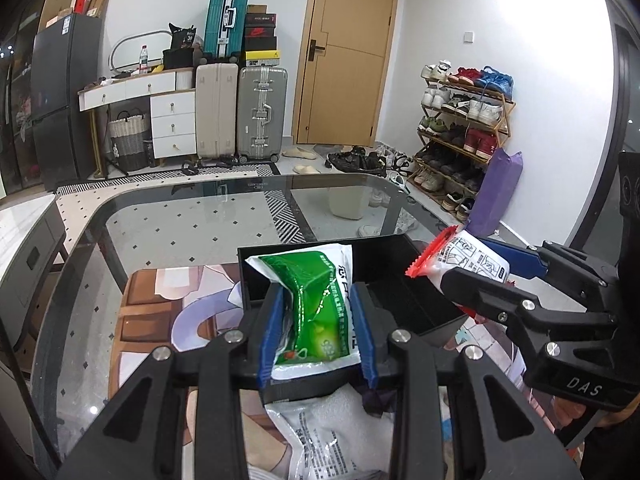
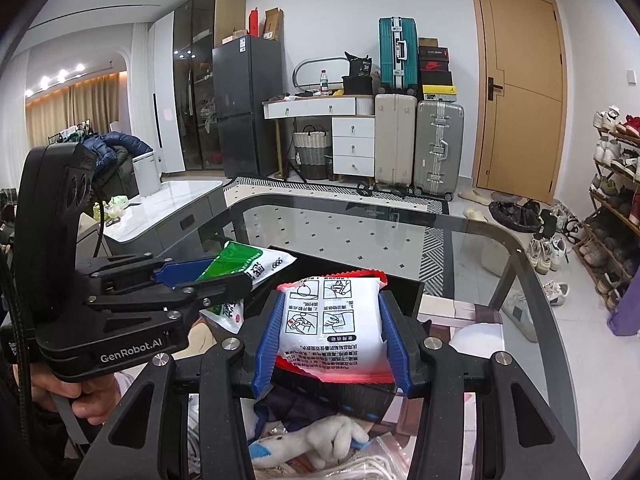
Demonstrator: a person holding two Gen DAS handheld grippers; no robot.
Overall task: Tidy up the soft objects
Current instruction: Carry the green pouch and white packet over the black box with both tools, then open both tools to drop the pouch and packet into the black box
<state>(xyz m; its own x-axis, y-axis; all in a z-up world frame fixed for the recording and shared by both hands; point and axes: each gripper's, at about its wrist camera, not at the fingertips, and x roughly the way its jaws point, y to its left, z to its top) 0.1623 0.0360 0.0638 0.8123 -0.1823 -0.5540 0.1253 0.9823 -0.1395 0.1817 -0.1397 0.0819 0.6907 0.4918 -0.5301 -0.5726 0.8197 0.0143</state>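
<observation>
Between the blue pads of the left gripper [image 1: 318, 330] sits a green-and-white soft packet [image 1: 320, 312]; jaws closed on it, pinching both sides, packet creased and upright. Packet held above the near-left part of an open black box [image 1: 404, 256].

Right gripper [image 2: 331, 334]: jaws closed on a white soft packet with red crimped edges [image 2: 334, 320], printed instruction panels facing the camera. Held over the near wall of the same black box [image 2: 408, 286]. In the left wrist view this packet [image 1: 460, 256] hangs over the box's right rim.

Both grippers side by side, left one to the left, each with a hand on its handle; fingers of one hand [image 2: 86, 400] visible under the left gripper body.

Box stands on a printed mat [image 1: 160, 308] on a glass-topped bench [image 1: 200, 220].

Near edge, below the jaws: another white packet [image 1: 336, 436] lying on the mat, a white plush toy [image 2: 320, 436] and a clear plastic bag [image 2: 384, 452] beside it.

Far background: suitcases [image 1: 240, 112], a white drawer unit [image 1: 172, 120], a wooden door [image 1: 348, 52], a shoe rack [image 1: 464, 128] at right.
</observation>
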